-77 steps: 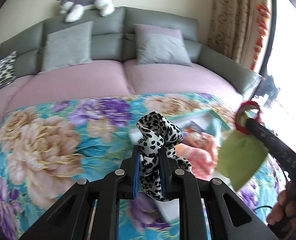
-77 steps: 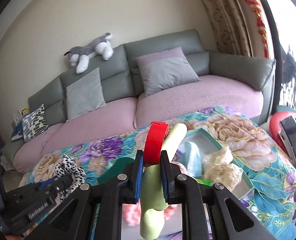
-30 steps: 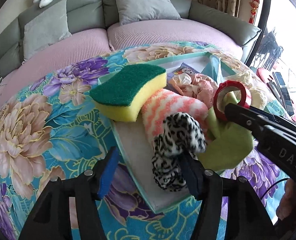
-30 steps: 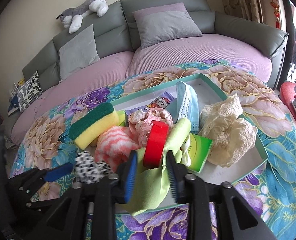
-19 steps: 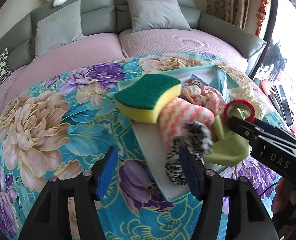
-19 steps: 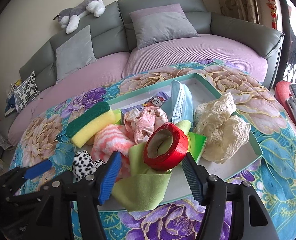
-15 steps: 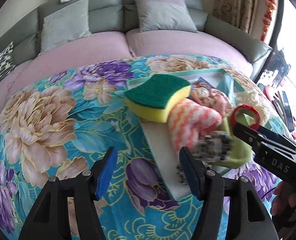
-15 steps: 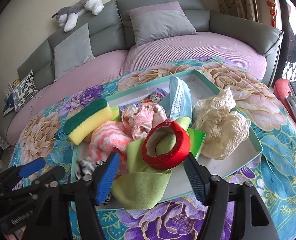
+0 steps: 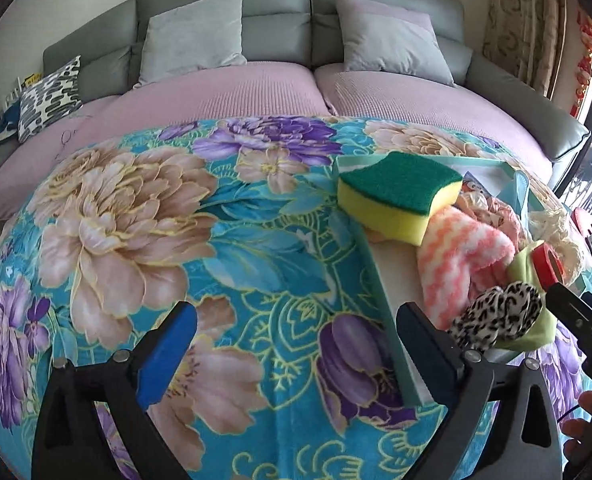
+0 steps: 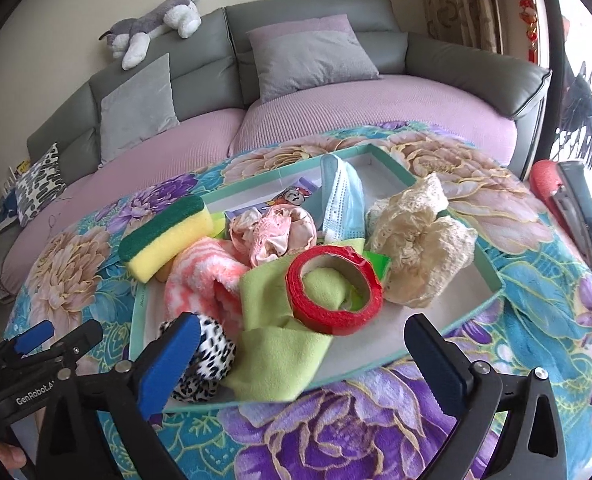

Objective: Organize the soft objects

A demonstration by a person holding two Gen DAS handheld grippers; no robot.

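A teal-rimmed tray on the floral blanket holds the soft things. A green cloth threaded through a red tape roll lies at its front, just beyond my right gripper. Those jaws are opening wide; the cloth's end lies between them, untouched. A leopard-print scrunchie rests in the tray's front left corner, partly behind my left finger pad. My left gripper is opening too, with only blanket between its fingers, left of the tray rim and the scrunchie.
Also in the tray are a green-and-yellow sponge, a pink striped cloth, pink lace, a blue face mask and a cream lace piece. Behind stands a grey sofa with cushions and a plush dog.
Both grippers opened. The scrunchie dropped into the tray's front corner and the green cloth with the tape settled in the tray. My left gripper drew left, away from the tray.
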